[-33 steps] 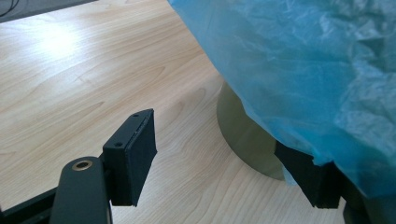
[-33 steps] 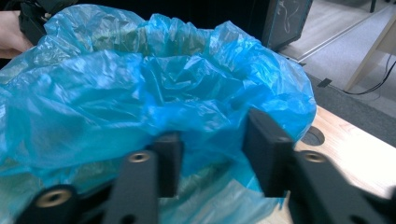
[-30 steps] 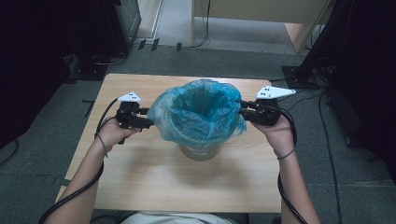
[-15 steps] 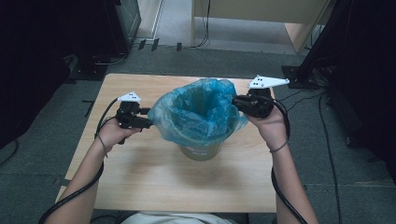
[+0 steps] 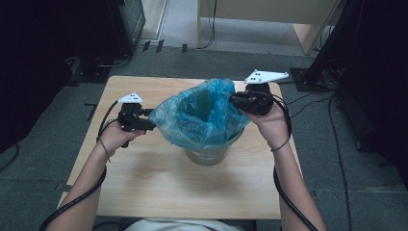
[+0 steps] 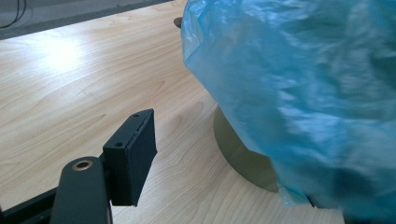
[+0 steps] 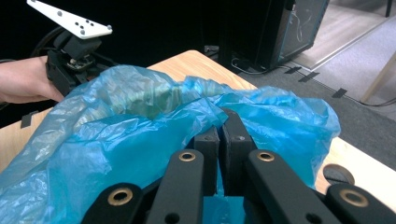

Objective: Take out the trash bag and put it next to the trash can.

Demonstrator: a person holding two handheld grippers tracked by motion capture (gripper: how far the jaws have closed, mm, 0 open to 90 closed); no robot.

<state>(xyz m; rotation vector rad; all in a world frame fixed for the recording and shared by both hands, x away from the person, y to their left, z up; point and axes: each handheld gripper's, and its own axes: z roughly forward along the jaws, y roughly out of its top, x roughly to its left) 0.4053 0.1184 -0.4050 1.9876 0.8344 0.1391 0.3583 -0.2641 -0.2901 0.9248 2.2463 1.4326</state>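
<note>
My right gripper (image 5: pixel 236 99) has its two black jaws pressed together on the rim of the blue plastic bag (image 5: pixel 204 115); in the right gripper view the film is pinched between them (image 7: pixel 219 140) and bunches up on both sides of the pads. My right hand (image 5: pixel 270 124) holds that gripper at the bag's right side, raised above the table, with its white three-cornered plate (image 5: pixel 265 76) on top and the cable looping down along my forearm.

My left gripper (image 5: pixel 150 120) sits at the bag's left edge, held by my left hand (image 5: pixel 115 137), with its own white plate (image 5: pixel 130 97) on top. In the left gripper view one black jaw pad (image 6: pixel 130 156) stands clear over the bare wood, apart from the bag, and the other jaw is hidden behind the blue film, so I cannot tell whether this gripper grips the bag or stands released.

The bag lines a pale, greenish bin (image 5: pixel 209 154) that stands on the light wooden table (image 5: pixel 144 187), roughly at its middle. The bag's mouth is open and spread wide, its rim drooping over the bin on the left and lifted higher on the right, where my gripper pulls it up. In the left gripper view the bin's round lower part (image 6: pixel 238 154) shows beneath the hanging film.

Beyond the table lies grey floor (image 5: pixel 192 62) with cables and dark equipment.
</note>
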